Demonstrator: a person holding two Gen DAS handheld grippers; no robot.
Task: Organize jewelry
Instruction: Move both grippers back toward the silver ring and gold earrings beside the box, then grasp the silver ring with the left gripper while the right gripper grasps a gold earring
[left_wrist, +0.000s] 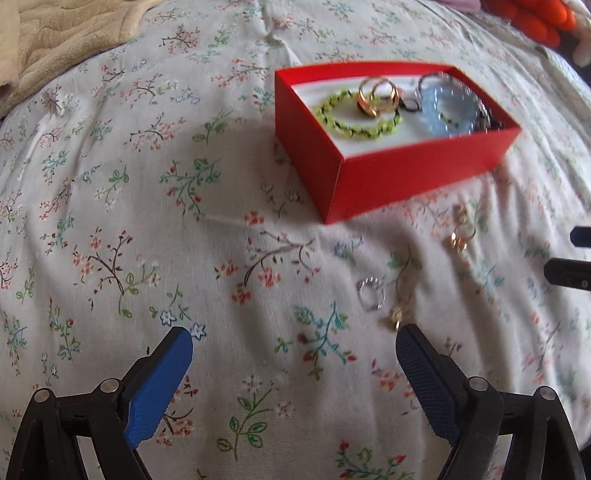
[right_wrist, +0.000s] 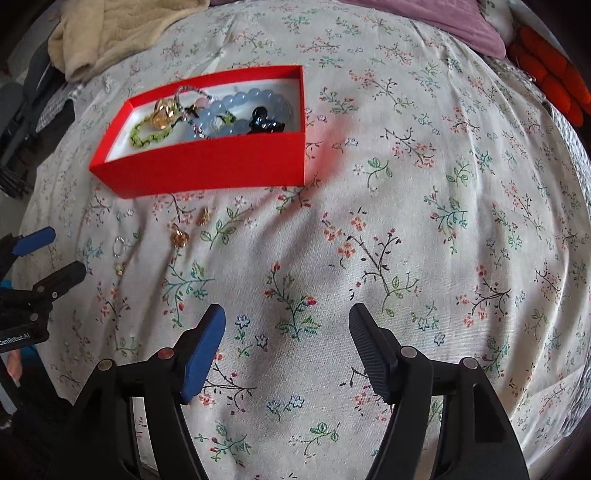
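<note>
A red box (left_wrist: 406, 177) (right_wrist: 207, 166) stands on the floral bedsheet and holds a green bead bracelet (left_wrist: 354, 114) (right_wrist: 147, 133), gold rings (left_wrist: 376, 94), a pale blue bead bracelet (left_wrist: 443, 110) (right_wrist: 236, 107) and a black piece (right_wrist: 264, 120). Loose on the sheet in front of it lie a silver ring (left_wrist: 371, 293) (right_wrist: 119, 245), a small gold piece (left_wrist: 397, 315) (right_wrist: 120, 268) and gold earrings (left_wrist: 458, 240) (right_wrist: 179, 234). My left gripper (left_wrist: 293, 347) (right_wrist: 48, 254) is open and empty, just short of the silver ring. My right gripper (right_wrist: 286, 325) is open and empty, to the right of the loose pieces.
A beige blanket (left_wrist: 55, 40) (right_wrist: 122, 33) lies at the back left of the bed. An orange object (left_wrist: 535, 18) (right_wrist: 550, 81) and a purple cloth (right_wrist: 443, 26) sit at the back right. The sheet is wrinkled around the loose jewelry.
</note>
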